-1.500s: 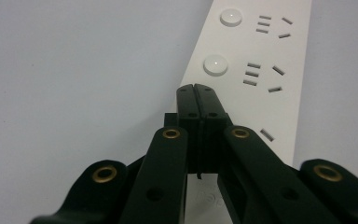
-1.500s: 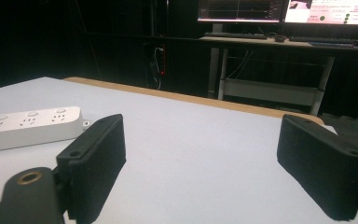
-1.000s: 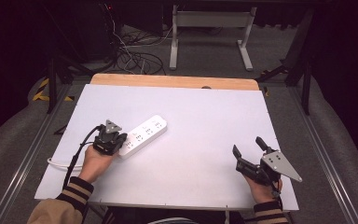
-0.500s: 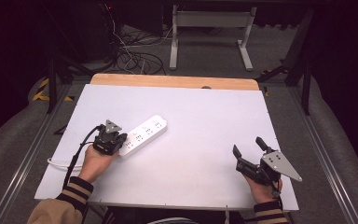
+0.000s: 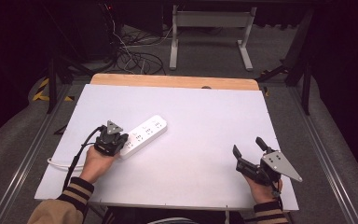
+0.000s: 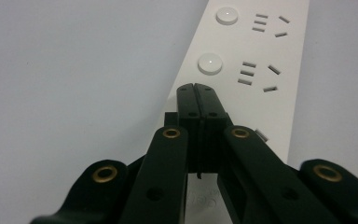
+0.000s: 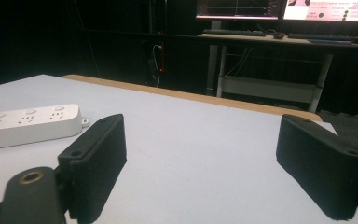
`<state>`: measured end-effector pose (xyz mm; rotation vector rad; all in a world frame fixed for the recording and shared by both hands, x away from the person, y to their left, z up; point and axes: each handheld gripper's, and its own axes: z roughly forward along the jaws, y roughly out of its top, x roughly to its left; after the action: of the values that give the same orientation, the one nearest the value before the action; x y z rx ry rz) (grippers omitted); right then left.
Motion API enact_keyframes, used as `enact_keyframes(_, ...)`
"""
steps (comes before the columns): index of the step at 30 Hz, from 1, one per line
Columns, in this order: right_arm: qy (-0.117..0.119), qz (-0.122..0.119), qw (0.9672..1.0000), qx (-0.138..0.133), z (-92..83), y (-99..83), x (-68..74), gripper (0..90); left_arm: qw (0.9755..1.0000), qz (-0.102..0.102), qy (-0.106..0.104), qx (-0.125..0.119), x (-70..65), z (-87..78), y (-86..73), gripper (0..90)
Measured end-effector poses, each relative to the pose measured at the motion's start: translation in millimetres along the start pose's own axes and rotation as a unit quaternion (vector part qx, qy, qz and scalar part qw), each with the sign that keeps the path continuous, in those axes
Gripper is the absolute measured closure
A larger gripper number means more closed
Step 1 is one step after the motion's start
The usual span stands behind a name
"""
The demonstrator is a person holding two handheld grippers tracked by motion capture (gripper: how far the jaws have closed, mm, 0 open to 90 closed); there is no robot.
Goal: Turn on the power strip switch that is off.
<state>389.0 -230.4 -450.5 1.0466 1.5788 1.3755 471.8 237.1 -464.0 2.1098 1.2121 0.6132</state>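
Now my left gripper (image 6: 196, 88) is closed tight, its tips over the white power strip (image 5: 144, 134) on the table (image 5: 205, 116). My right gripper (image 7: 200, 158) is wide open, holding nothing.

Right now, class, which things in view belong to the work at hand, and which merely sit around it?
In use: white power strip; left hand-held gripper, shut over it; right hand-held gripper, open.

Lying about: floor cables; metal stand; monitors.

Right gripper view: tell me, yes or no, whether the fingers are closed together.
No, the right gripper has its two black fingers set wide apart with bare white table between them.
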Motion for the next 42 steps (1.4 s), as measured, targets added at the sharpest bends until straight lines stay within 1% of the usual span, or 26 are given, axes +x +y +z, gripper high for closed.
enact_keyframes(10,0.0,0.001,1.0,0.0,0.0,0.0,0.0,16.6,1.0,-0.001,-0.001,-0.001,0.3,0.1,-0.2,90.0)
enact_keyframes(15,0.0,0.0,1.0,0.001,0.0,0.0,-0.1,16.7,1.0,0.003,-0.002,-0.001,0.9,0.1,-0.1,90.0)
enact_keyframes(16,0.0,0.0,1.0,0.001,0.0,0.0,-0.1,16.7,1.0,0.0,-0.001,-0.001,0.3,0.0,-0.1,90.0)
enact_keyframes(28,0.001,0.001,1.0,0.002,0.1,0.1,0.1,16.9,1.0,0.006,0.0,-0.002,0.8,-0.1,-0.4,90.0)
enact_keyframes(29,0.002,0.002,1.0,0.002,0.3,0.1,0.0,16.9,0.9997,0.013,-0.012,-0.014,3.7,0.6,-1.8,90.0)
enact_keyframes(30,0.002,0.002,1.0,0.002,0.3,0.1,0.0,16.9,0.9997,0.013,-0.012,-0.014,3.7,0.6,-1.8,90.0)
enact_keyframes(31,0.003,0.002,1.0,0.002,0.5,0.1,0.0,17.0,0.9997,0.006,-0.018,-0.015,5.8,-0.3,-0.8,90.0)
enact_keyframes(33,0.006,0.001,1.0,0.003,1.1,0.0,-0.1,17.2,0.9992,0.013,-0.017,-0.034,9.4,-3.6,-1.1,90.0)
enact_keyframes(34,0.005,0.0,1.0,0.002,1.3,0.1,-0.3,17.2,0.9977,0.004,-0.015,-0.066,8.8,-10.0,-0.1,90.0)
enact_keyframes(35,0.005,0.002,1.0,0.001,1.2,0.2,-0.2,17.2,0.9977,0.004,-0.015,-0.066,8.8,-10.0,-0.1,90.0)
enact_keyframes(36,0.005,0.002,1.0,0.001,1.2,0.2,-0.2,17.2,0.9959,0.002,-0.014,-0.089,8.0,-13.9,0.6,90.0)
enact_keyframes(37,0.005,0.001,1.0,0.0,1.2,0.3,-0.3,17.2,0.9943,0.005,-0.003,-0.107,6.7,-17.5,1.2,90.0)
enact_keyframes(38,0.005,0.0,1.0,0.0,1.2,0.3,-0.3,17.2,0.9925,0.003,0.002,-0.123,5.1,-20.6,1.2,90.0)
enact_keyframes(40,0.006,0.002,1.0,0.0,1.0,0.3,-0.3,17.1,0.9878,0.003,0.017,-0.155,3.9,-27.3,0.8,90.0)
enact_keyframes(41,0.006,0.002,1.0,0.0,1.0,0.3,-0.3,17.1,0.9848,0.002,0.027,-0.172,3.4,-31.3,0.5,90.0)
enact_keyframes(42,0.006,0.001,1.0,-0.001,1.0,0.5,0.0,17.2,0.9808,0.001,0.034,-0.192,3.6,-35.6,0.0,90.0)
